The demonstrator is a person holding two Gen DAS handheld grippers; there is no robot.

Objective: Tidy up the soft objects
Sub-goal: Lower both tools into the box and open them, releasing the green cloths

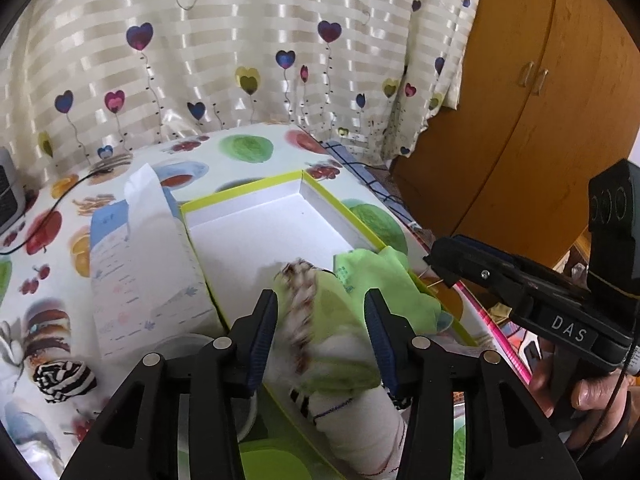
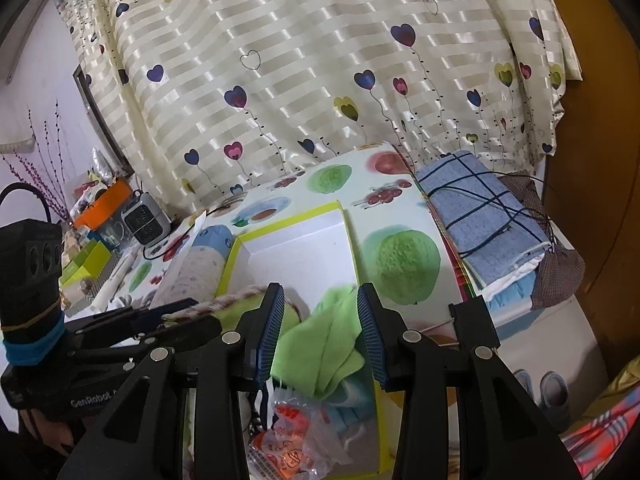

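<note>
Lime-rimmed white cardboard box (image 1: 256, 232) on table is mostly bare. Left gripper (image 1: 322, 330) fingers released around pale-green fringed sock roll (image 1: 320, 320); right gripper (image 2: 322, 334) fingers released over green cloth (image 2: 324, 344). Striped b/w sock ball (image 1: 64, 378) still outside.

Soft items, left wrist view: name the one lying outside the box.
The black-and-white striped roll, alone on the tablecloth left of the box; the others sit in it.

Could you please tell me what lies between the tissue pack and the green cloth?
The white floor of the open box, bare there, and nearer the camera a fringed cloth between the left gripper's jaws; the left wrist view shows it, tissue pack to green cloth.
</note>
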